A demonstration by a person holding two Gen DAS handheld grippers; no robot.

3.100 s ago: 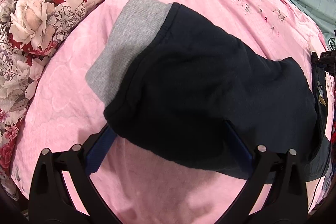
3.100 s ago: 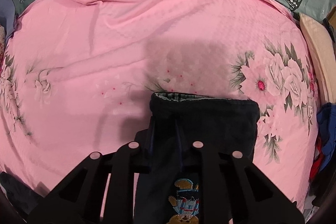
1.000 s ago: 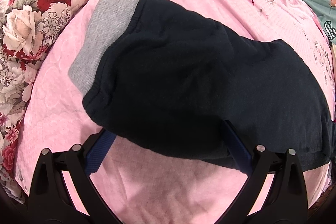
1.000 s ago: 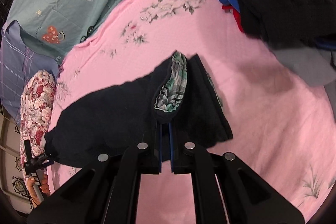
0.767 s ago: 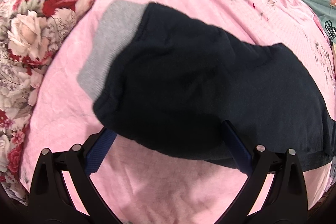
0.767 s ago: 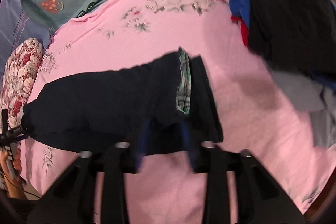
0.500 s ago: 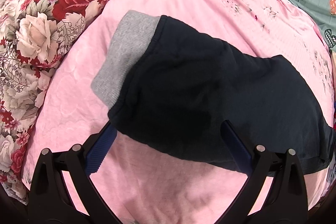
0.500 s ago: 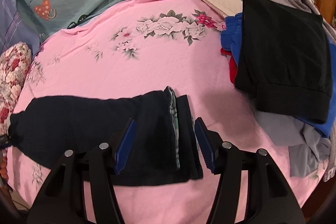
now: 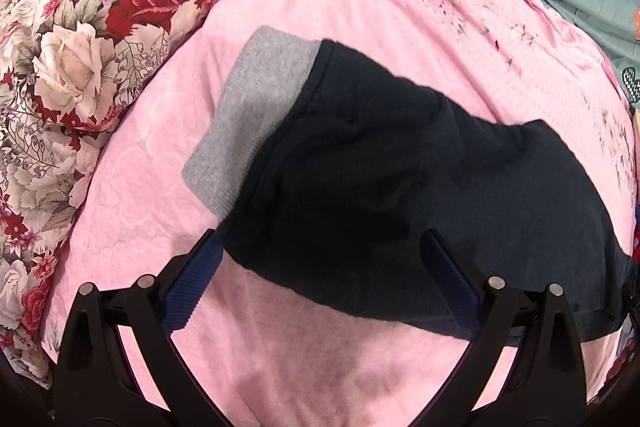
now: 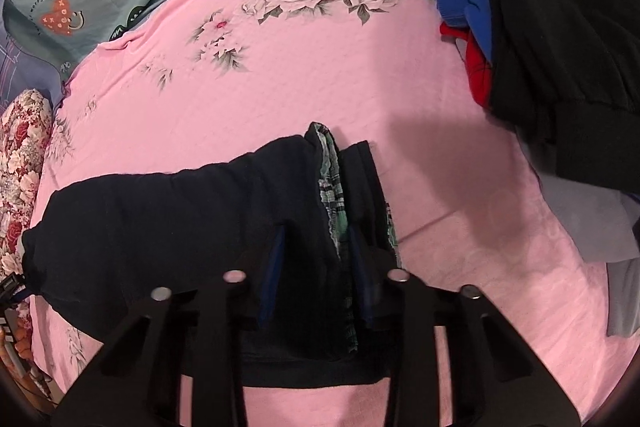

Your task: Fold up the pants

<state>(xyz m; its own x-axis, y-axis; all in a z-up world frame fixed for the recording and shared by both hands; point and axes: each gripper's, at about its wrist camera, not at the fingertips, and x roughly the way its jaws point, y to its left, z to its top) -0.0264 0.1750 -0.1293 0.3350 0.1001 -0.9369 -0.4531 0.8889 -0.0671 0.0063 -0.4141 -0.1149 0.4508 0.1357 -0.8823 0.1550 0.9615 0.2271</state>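
Pink bedspread [image 9: 328, 367] spreads under my dark pants [image 9: 400, 195], which lie across it. My left gripper [image 9: 320, 259] stands wide apart above the cuff end; my right gripper [image 10: 316, 247] is closing around the waistband fold.

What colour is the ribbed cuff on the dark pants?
Light grey, on the ribbed cuff of the dark navy pants; it shows best in the left wrist view.
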